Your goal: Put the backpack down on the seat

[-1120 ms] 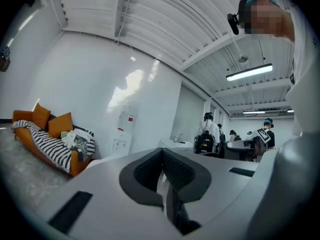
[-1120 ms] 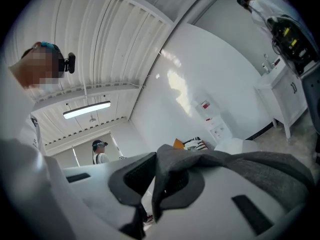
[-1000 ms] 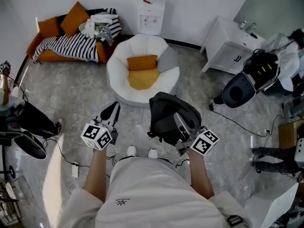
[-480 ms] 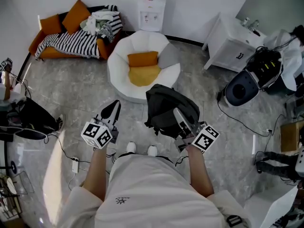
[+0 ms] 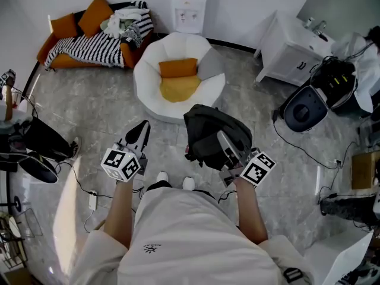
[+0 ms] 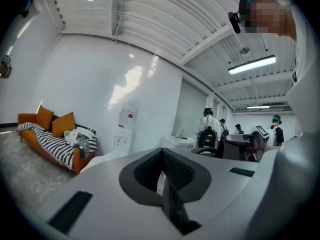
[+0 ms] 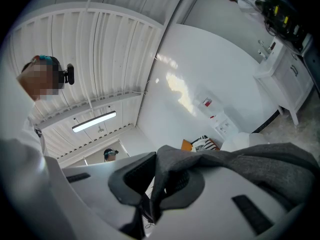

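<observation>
Little has shifted vs a sec ago: both grippers and the pack only edged along. Left gripper [image 5: 141, 130] has its jaws together, empty, idle. Backpack [image 5: 205, 129] hangs just to its right, off the right gripper [image 5: 224, 144], which is clamped on the grey fabric. White round seat [image 5: 148, 91] lies ahead of both. Prob. best: carry fwd till the pack is over the cushions [image 5: 178, 79], lower till its weight rests there — then release.

We see a sofa [image 5: 47, 47] w/ striped blanket [image 5: 89, 49] upper left, water dispenser [image 5: 190, 13] top center, white cabinet [image 5: 288, 49] upper right, floor cable [image 5: 297, 153] at right.
</observation>
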A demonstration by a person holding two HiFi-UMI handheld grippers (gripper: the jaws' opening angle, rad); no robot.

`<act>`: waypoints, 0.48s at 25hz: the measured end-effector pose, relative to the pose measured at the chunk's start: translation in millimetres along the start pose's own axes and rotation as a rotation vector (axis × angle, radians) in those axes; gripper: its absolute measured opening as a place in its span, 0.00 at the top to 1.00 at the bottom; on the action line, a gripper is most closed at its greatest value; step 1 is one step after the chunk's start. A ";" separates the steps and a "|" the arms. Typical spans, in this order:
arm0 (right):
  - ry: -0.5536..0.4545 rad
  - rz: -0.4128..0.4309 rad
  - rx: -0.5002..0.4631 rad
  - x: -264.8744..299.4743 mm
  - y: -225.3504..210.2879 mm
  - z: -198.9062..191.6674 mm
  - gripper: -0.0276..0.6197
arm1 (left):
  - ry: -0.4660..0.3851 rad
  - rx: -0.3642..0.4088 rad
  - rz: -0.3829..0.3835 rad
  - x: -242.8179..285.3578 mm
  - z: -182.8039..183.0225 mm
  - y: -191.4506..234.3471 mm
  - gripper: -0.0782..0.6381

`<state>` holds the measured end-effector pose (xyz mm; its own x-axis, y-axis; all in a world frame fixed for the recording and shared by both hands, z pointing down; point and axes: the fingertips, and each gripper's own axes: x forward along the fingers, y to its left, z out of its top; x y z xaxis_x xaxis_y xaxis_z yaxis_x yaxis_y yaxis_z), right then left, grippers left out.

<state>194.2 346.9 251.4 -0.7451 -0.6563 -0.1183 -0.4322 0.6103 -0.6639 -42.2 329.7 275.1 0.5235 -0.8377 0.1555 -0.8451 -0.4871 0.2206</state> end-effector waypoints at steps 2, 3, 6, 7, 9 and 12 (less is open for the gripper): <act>0.001 -0.003 -0.001 -7.0 -1.6 2.4 0.89 | 0.001 0.005 0.002 2.1 -0.6 -5.9 0.87; 0.002 -0.004 -0.003 -9.7 -2.3 3.5 0.89 | 0.001 0.005 0.002 3.6 -0.5 -8.1 0.87; 0.000 -0.005 -0.003 -13.0 -2.3 6.1 0.89 | -0.007 0.011 0.001 7.4 2.5 -10.0 0.87; -0.002 -0.005 -0.002 -13.5 -2.1 7.0 0.89 | -0.009 0.016 0.001 8.2 3.5 -10.3 0.87; -0.012 -0.009 0.001 -15.2 -3.3 8.1 0.89 | -0.013 0.022 -0.001 8.5 3.6 -11.1 0.87; -0.028 -0.015 0.006 -16.9 -6.0 8.4 0.89 | -0.016 0.029 -0.004 6.4 2.7 -9.6 0.87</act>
<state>213.6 350.6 251.2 -0.7240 -0.6777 -0.1288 -0.4404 0.5979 -0.6698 -31.1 328.4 271.4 0.5248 -0.8398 0.1389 -0.8462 -0.4968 0.1928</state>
